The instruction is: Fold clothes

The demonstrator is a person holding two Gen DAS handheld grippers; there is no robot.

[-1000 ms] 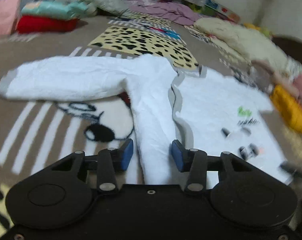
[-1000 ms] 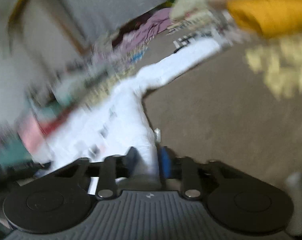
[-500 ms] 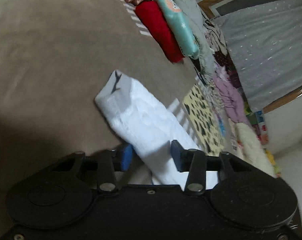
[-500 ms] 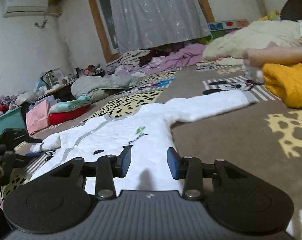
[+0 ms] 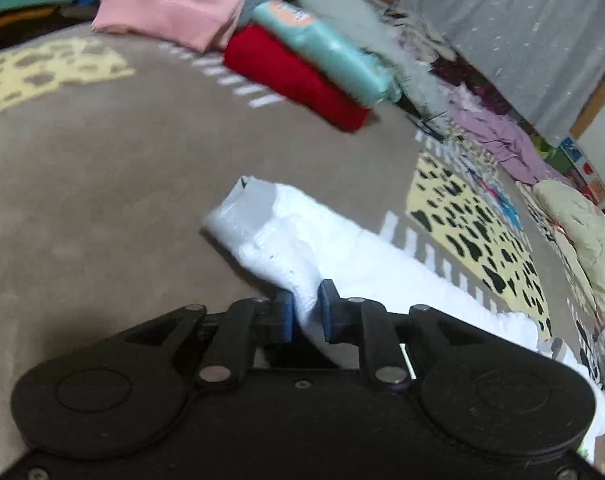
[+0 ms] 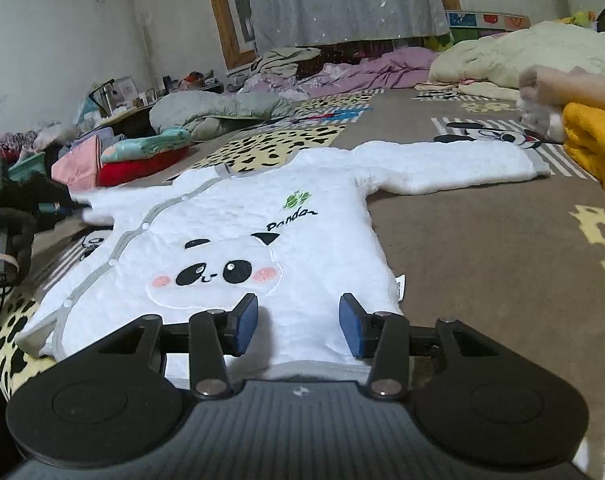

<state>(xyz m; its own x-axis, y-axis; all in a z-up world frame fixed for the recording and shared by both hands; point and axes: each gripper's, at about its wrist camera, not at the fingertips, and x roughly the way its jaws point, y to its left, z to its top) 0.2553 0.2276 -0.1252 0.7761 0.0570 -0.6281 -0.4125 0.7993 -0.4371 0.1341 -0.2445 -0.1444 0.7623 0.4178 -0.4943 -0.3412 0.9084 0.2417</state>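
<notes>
**Between the left jaws: a sleeve pinched, ready to fold in**

Between the jaws of the left gripper sits a ridge of the sleeve of the white panda top, the blue pads closed nearly together on the cloth. Ahead of those jaws the sleeve runs out to its grey cuff, which lies on the brown blanket; behind and to the right of the jaws the sleeve leads back toward the body of the garment. Far ahead of the jaws lies a stack of folded clothes, red under teal.

Over at the right gripper, the jaws stand wide apart and hold nothing. They hover just above the hem, with the panda face just ahead of them and the garment spread front-up on the blanket. Ahead and to the right of those jaws the other sleeve lies stretched out flat, its cuff near a yellow garment.

By my reading, the step in hand is the first sleeve fold: the left side has its grip and the sleeve has not yet been laid across the chest. The next move calls for lifting that sleeve and carrying it inward over the body, keeping the cuff from trailing, while the right jaws could either press the hem to stop the top sliding or go for the far sleeve.
</notes>
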